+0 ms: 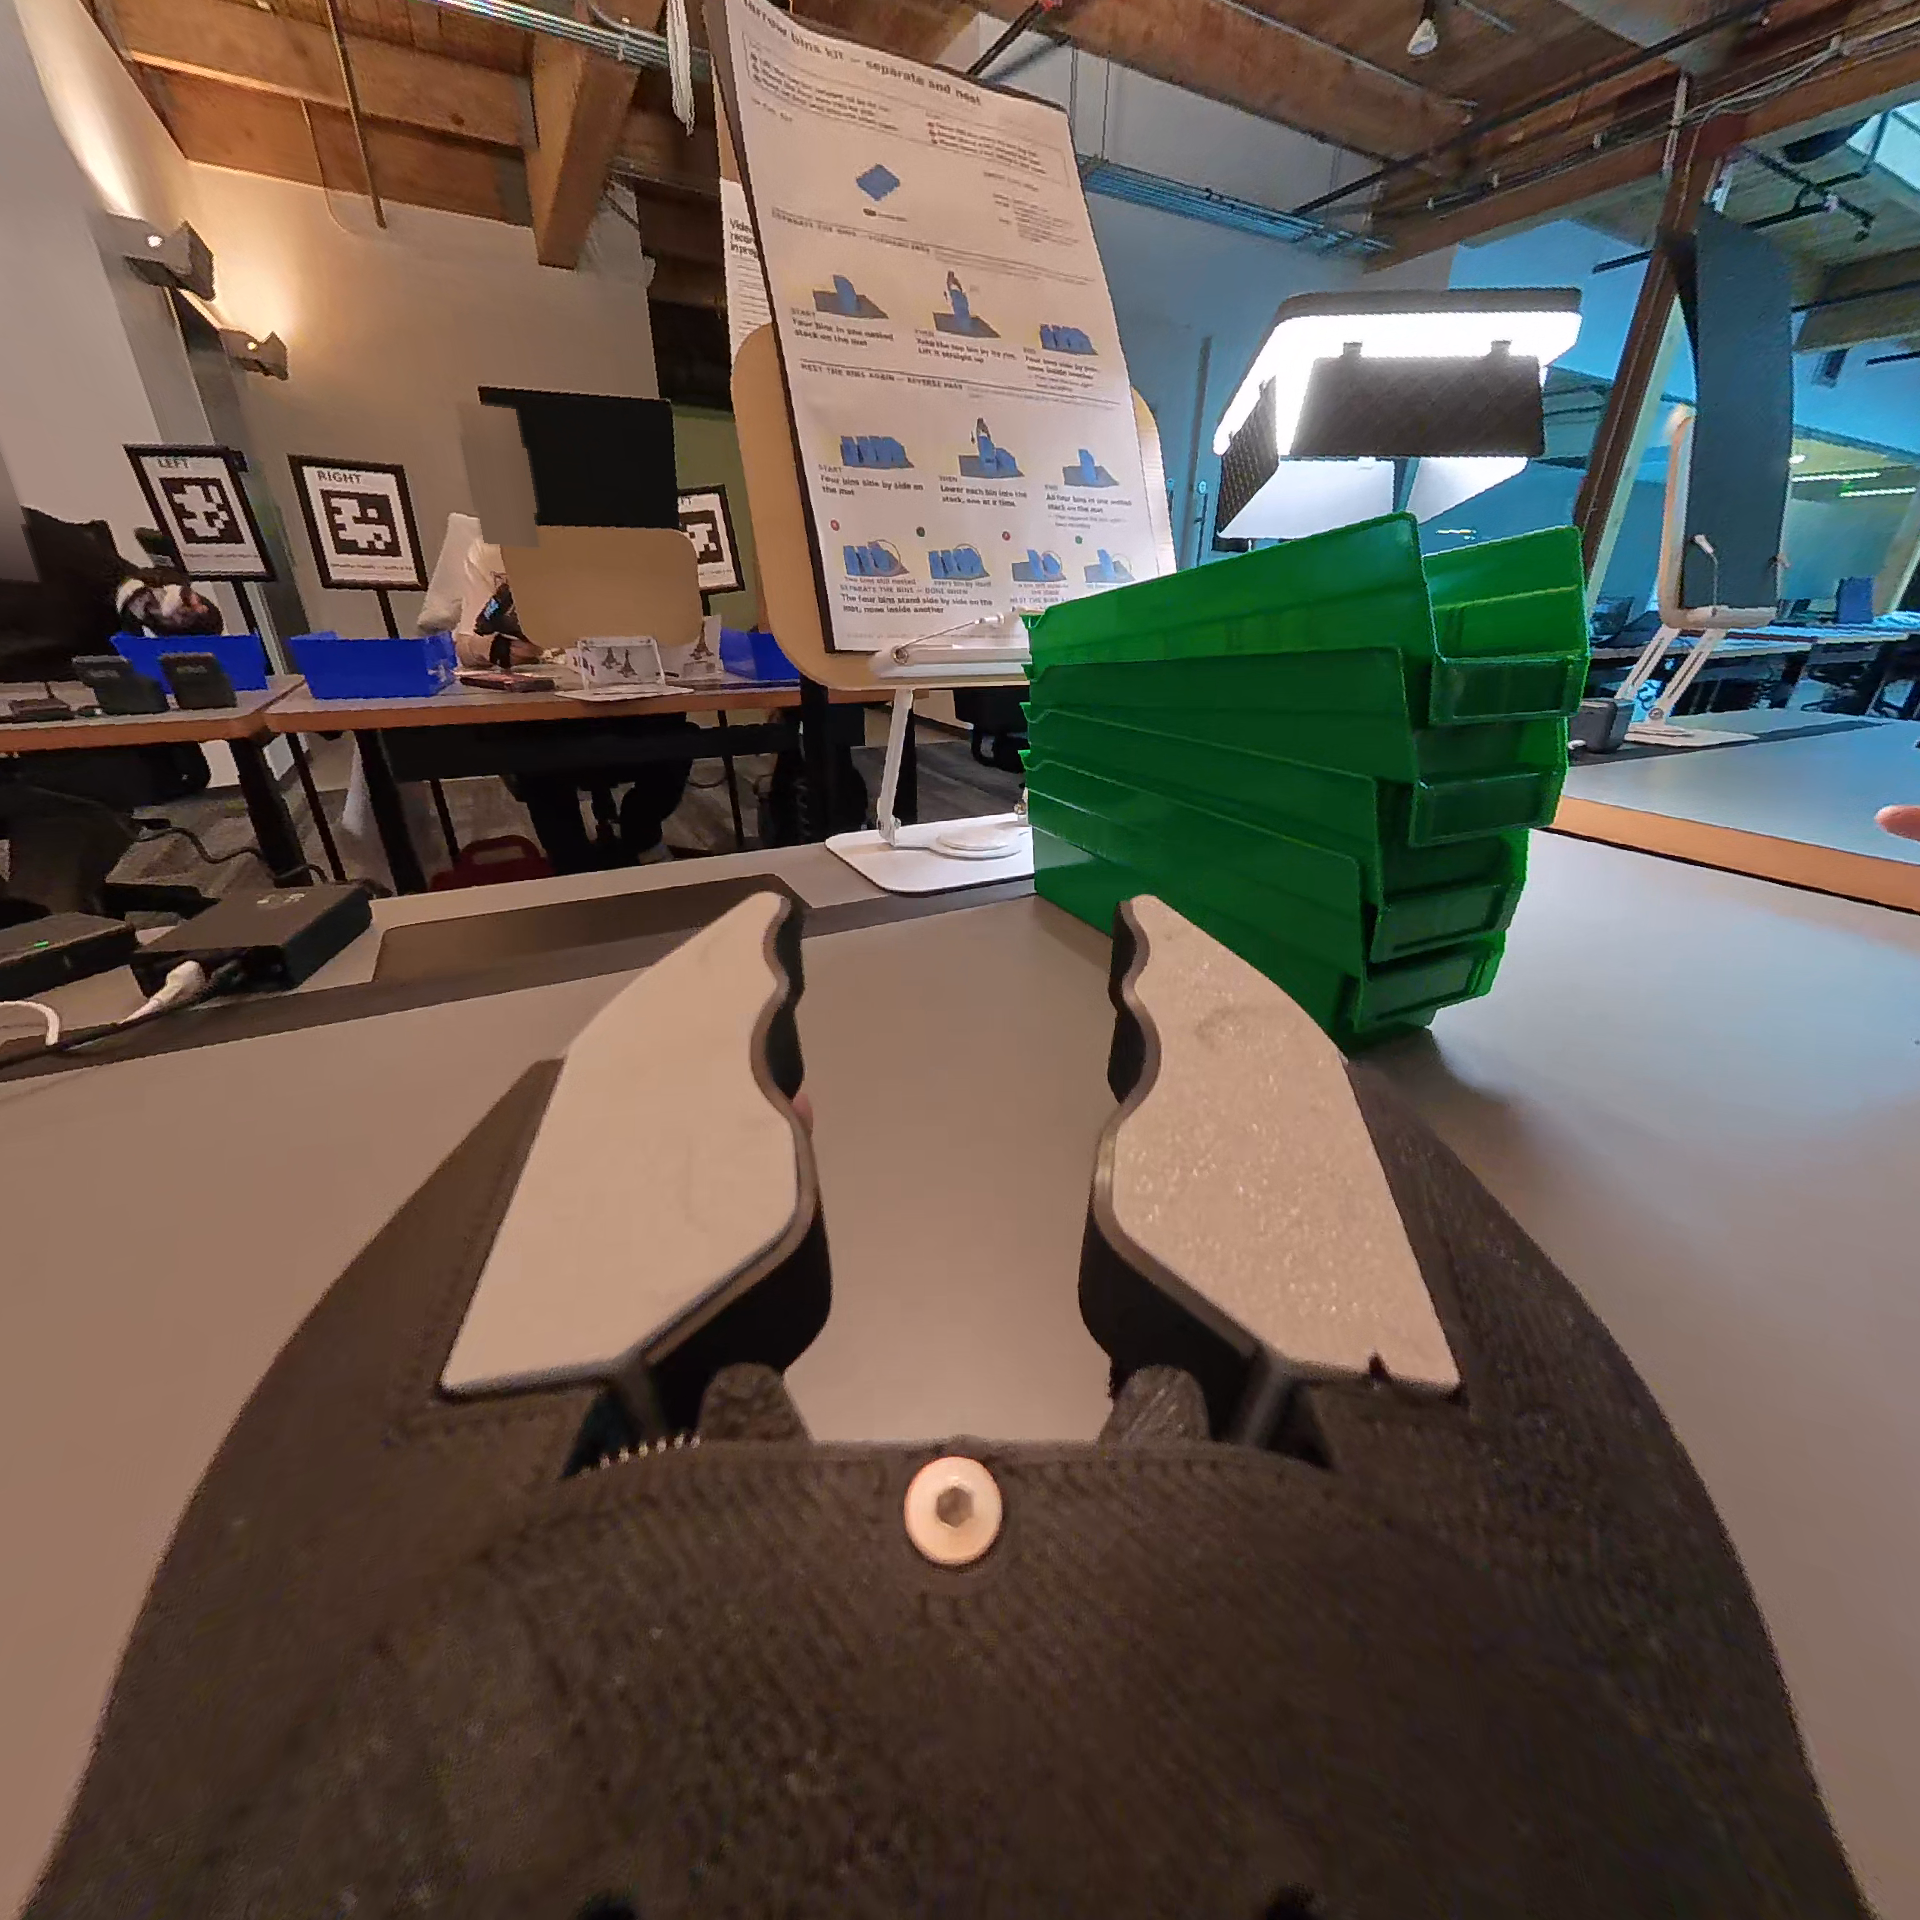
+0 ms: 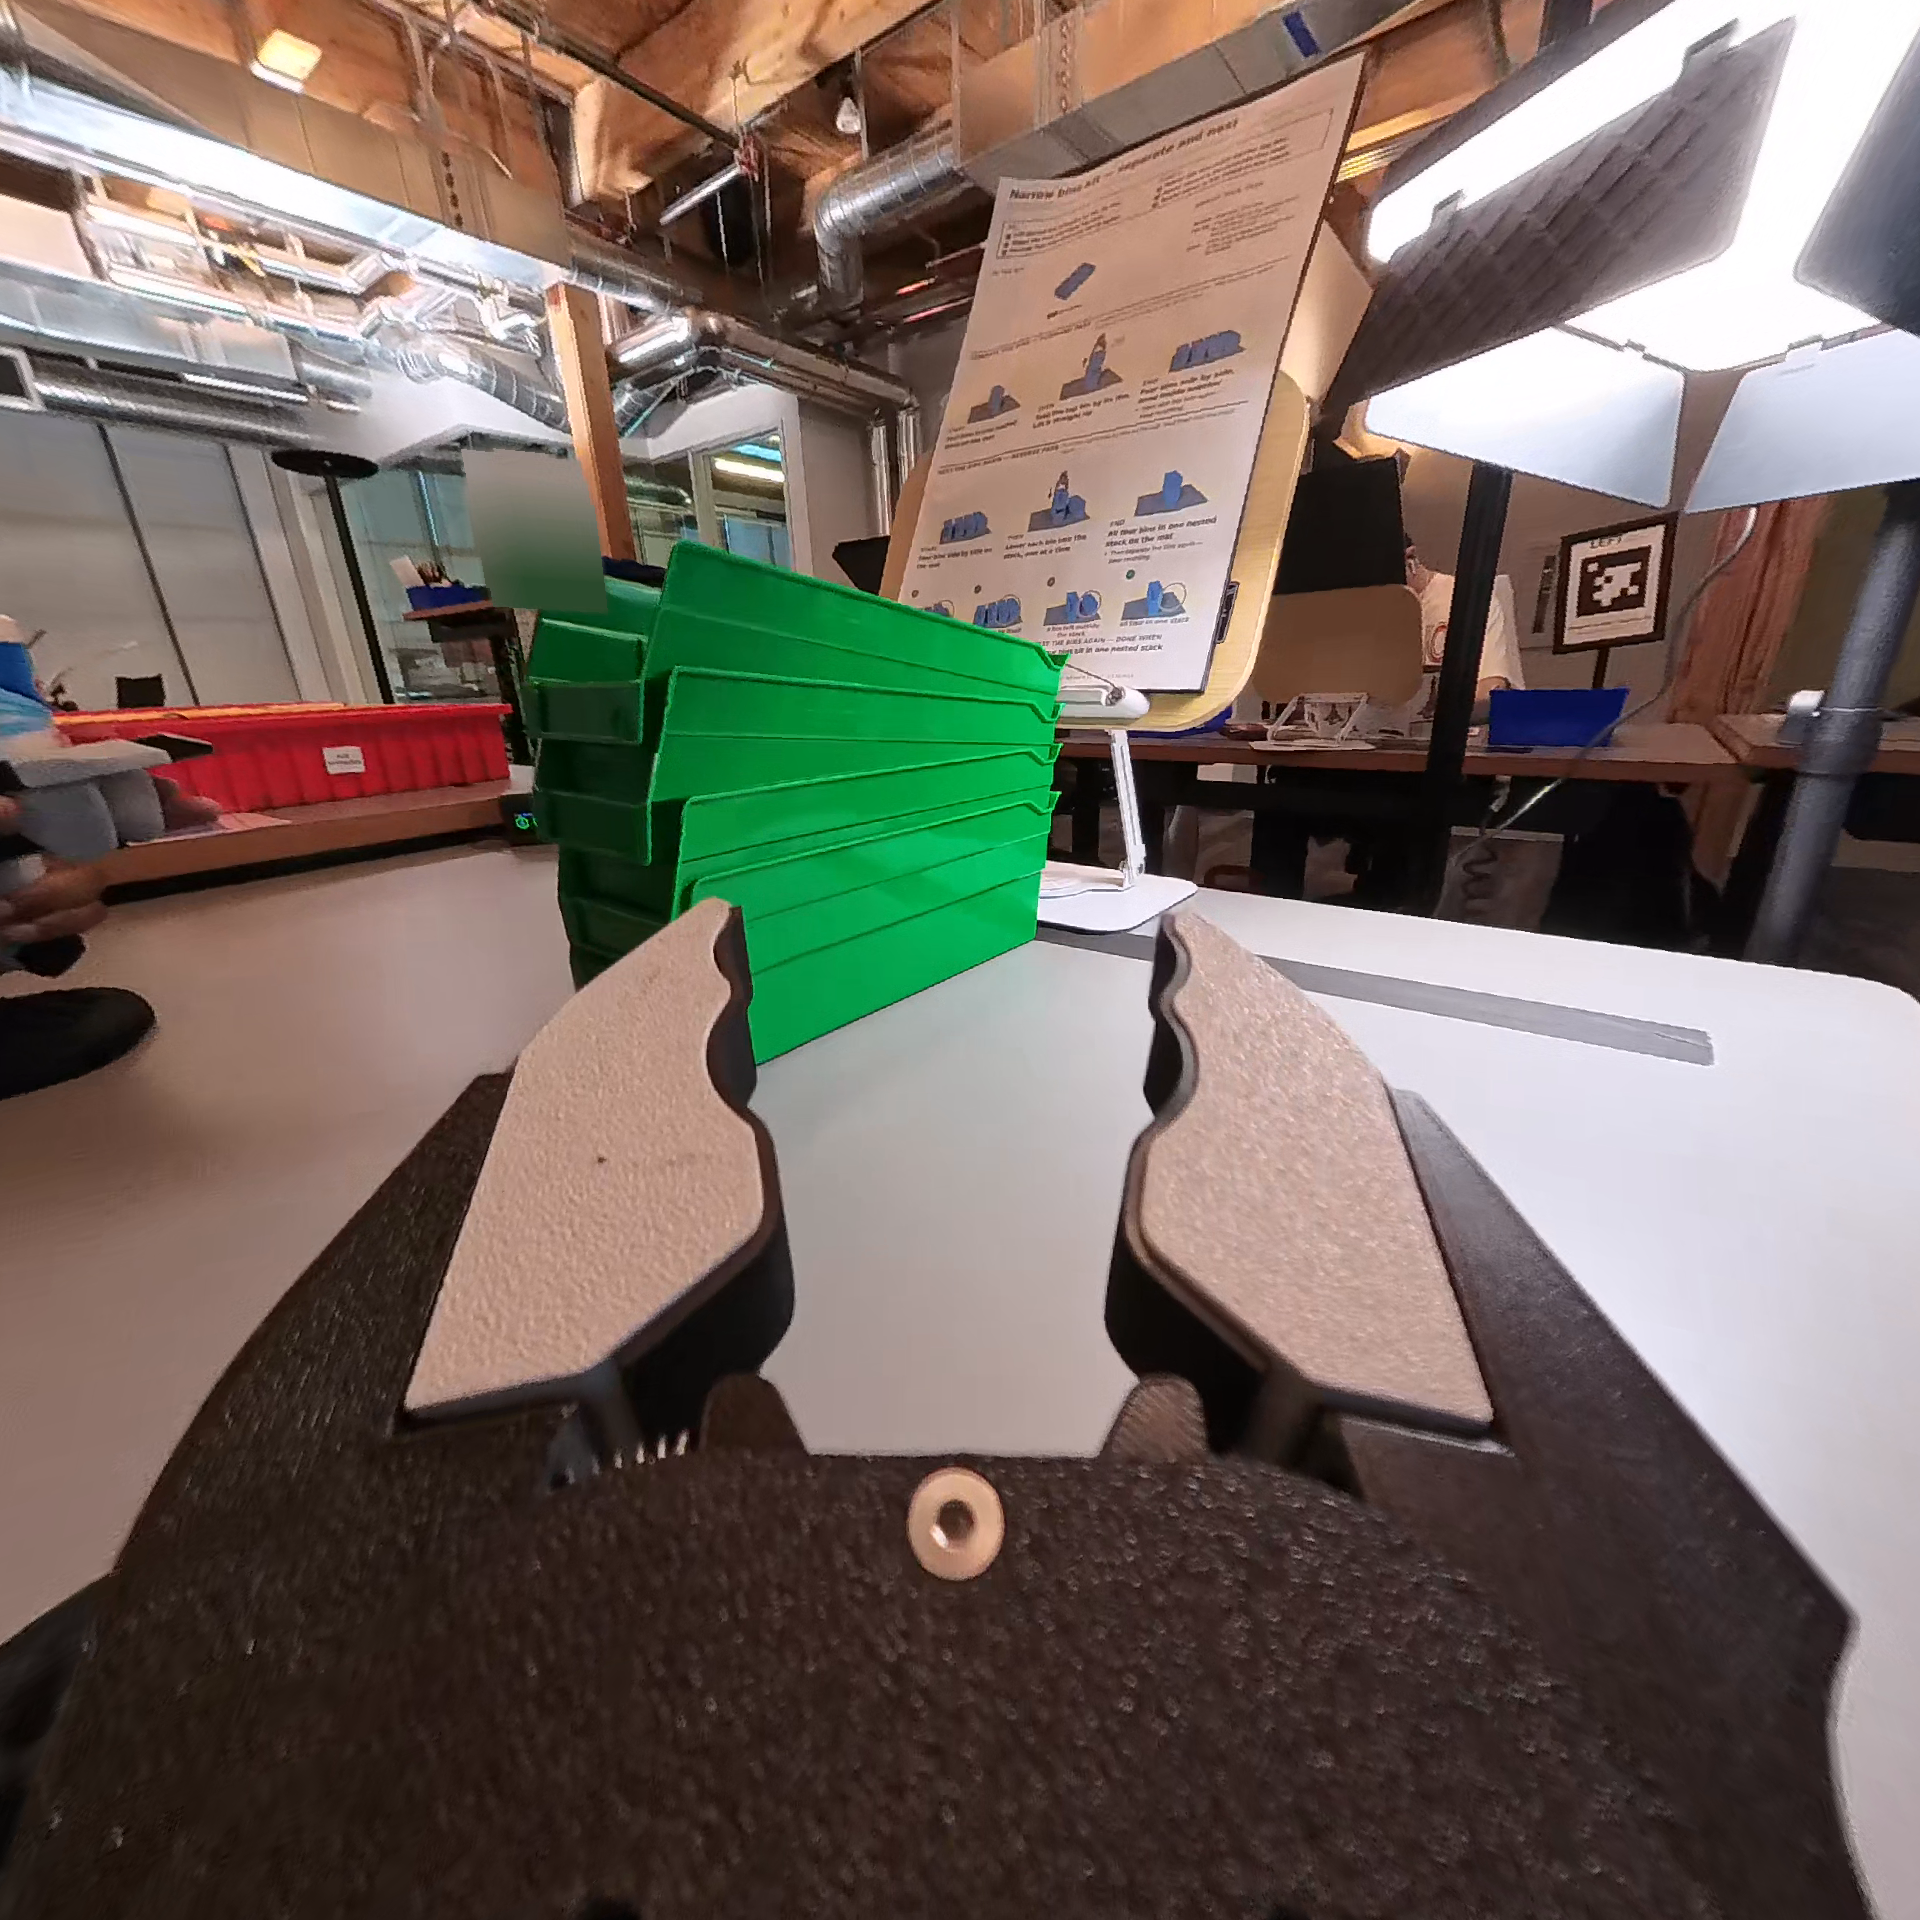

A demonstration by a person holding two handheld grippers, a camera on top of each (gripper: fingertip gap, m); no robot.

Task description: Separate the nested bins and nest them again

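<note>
A stack of several nested green bins [image 1: 1288, 769] stands on the grey table, ahead and right of my left gripper [image 1: 956, 935]. The same stack [image 2: 821, 790] shows in the right wrist view, ahead and left of my right gripper [image 2: 951, 935]. Both grippers are open and empty, held low over the table a short way in front of the stack. The stack leans a little, with the bins slightly offset. The other gripper, held in a hand [image 2: 62, 831], shows at the left edge of the right wrist view.
An instruction sheet on a white stand [image 1: 935, 831] stands behind the bins. A lit lamp panel [image 1: 1403, 416] hangs at the back right. Black boxes with cables [image 1: 260, 935] lie at the table's left edge. A red bin [image 2: 301, 748] sits on a side table. The grippers' ends are close to 55 centimeters from one another.
</note>
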